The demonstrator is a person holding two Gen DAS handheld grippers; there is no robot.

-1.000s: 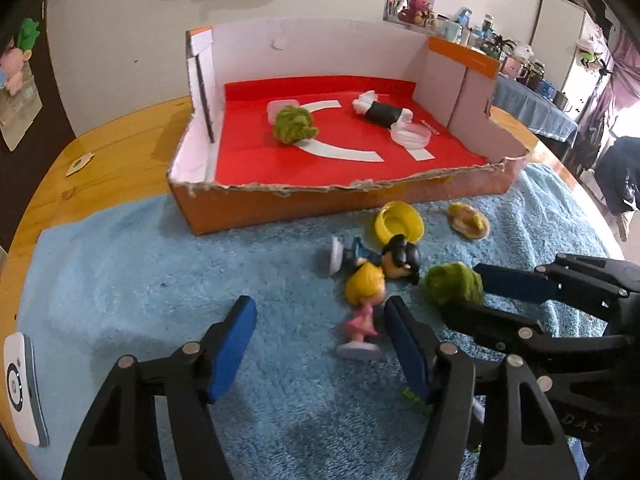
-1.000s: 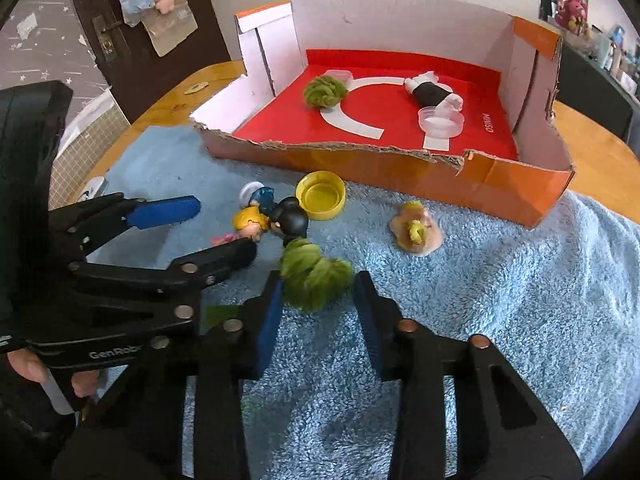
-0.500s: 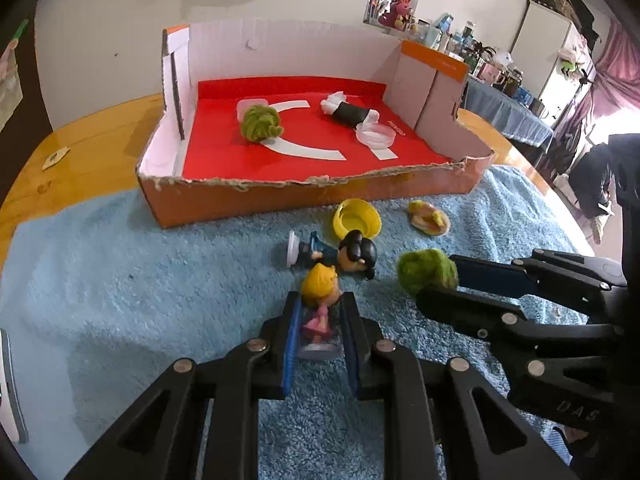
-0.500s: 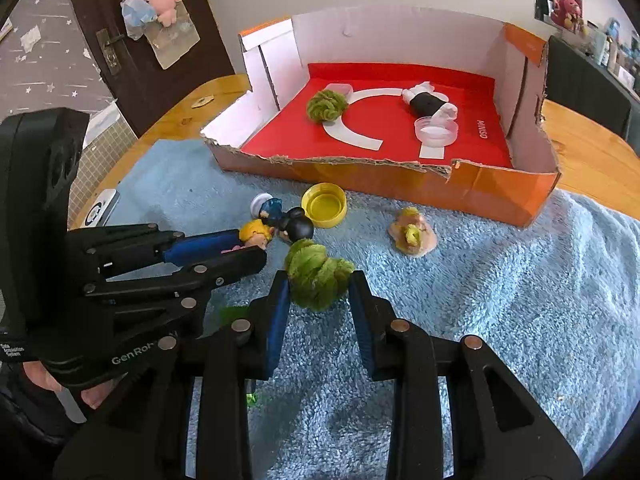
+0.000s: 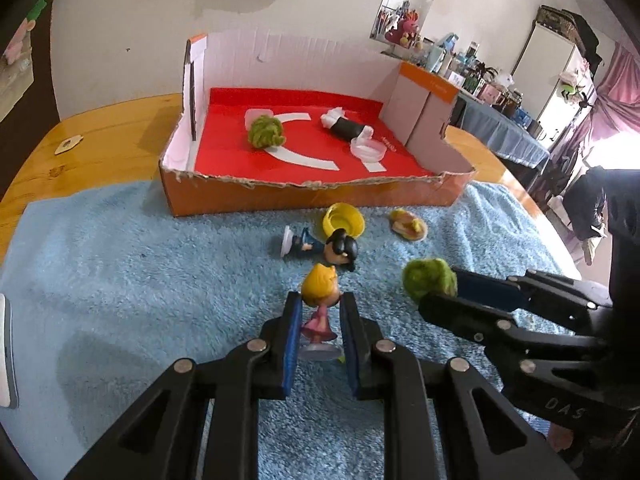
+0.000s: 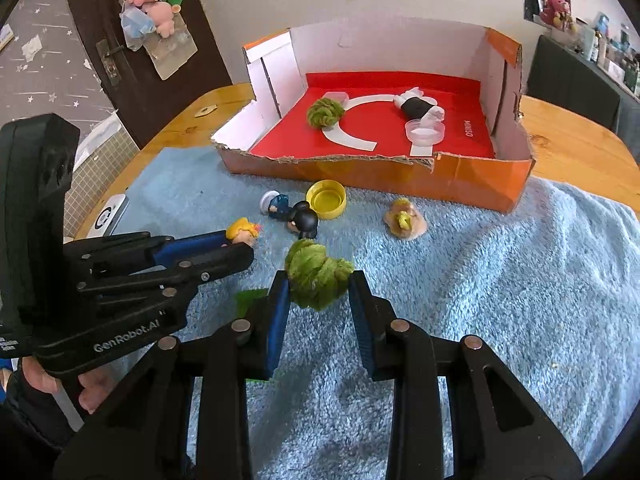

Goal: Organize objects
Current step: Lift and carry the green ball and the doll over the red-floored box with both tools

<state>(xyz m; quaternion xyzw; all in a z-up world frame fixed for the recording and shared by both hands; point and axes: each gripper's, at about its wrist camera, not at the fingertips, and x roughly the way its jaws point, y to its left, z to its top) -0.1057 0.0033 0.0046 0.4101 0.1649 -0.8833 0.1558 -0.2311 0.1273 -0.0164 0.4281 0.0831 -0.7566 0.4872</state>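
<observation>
Left gripper (image 5: 319, 322): its blue pads are pressed on the blonde figurine (image 5: 320, 300), which stands upright in a pink dress on a clear round base between them, low over the towel.
Right gripper (image 6: 319, 294): clamped on the green fuzzy ball (image 6: 317, 278), which bulges out past the fingertips; in the left view it sits just to the right of the blonde figurine.
Blue towel (image 6: 500, 300): fluffy, spread over the near part of the round wooden table (image 5: 112, 132), under both grippers and all the loose toys.
Dark-haired figurine (image 5: 320, 245): lying on its side just beyond the blonde one, white base pointing left.
Yellow cap (image 5: 344, 219): open side up, just behind the dark-haired figurine's head, near the box front.
Small tan and yellow toy (image 5: 408, 226): on the towel right of the cap, apart from it.
Cardboard box (image 5: 304, 200): orange outside, red floor, torn low front wall, its front resting on the towel's far edge.
Inside the box: a second green fuzzy ball (image 5: 265, 132) at left, a black and white item (image 5: 346, 126) lying at centre right, and a clear round lid (image 5: 368, 148) just in front of it.
</observation>
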